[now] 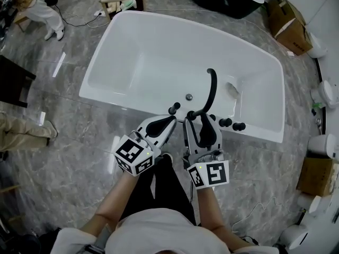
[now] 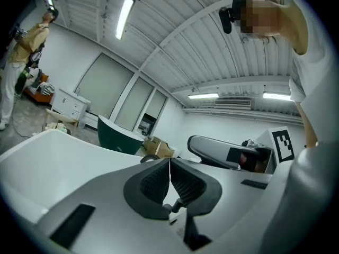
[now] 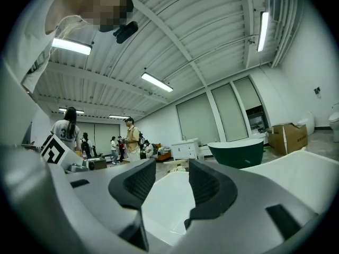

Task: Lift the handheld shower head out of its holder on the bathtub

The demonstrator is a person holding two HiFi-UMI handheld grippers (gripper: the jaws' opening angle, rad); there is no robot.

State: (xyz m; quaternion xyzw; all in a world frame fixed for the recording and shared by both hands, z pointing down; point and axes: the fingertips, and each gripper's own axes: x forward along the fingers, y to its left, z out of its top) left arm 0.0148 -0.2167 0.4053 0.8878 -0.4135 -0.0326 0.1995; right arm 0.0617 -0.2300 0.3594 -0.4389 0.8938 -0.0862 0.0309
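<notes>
A white bathtub [image 1: 127, 102] fills the middle of the head view. On its near rim a black curved shower head [image 1: 213, 86] rises among black knobs [image 1: 174, 109]. My right gripper [image 1: 200, 121] is open just in front of its base. In the right gripper view the right gripper [image 3: 170, 187] has only the white tub [image 3: 164, 210] showing between its pads. My left gripper [image 1: 170, 123] lies beside it to the left, shut, near the left knob. In the left gripper view the pads of the left gripper [image 2: 169, 180] meet with nothing between them.
Two more black knobs [image 1: 232, 124] sit on the rim at the right. Cardboard boxes [image 1: 288, 25] and white toilets [image 1: 326, 94] line the right side. A wooden stool [image 1: 124, 1] and a person [image 1: 39, 9] are beyond the tub. A dark green tub [image 3: 238, 150] stands far off.
</notes>
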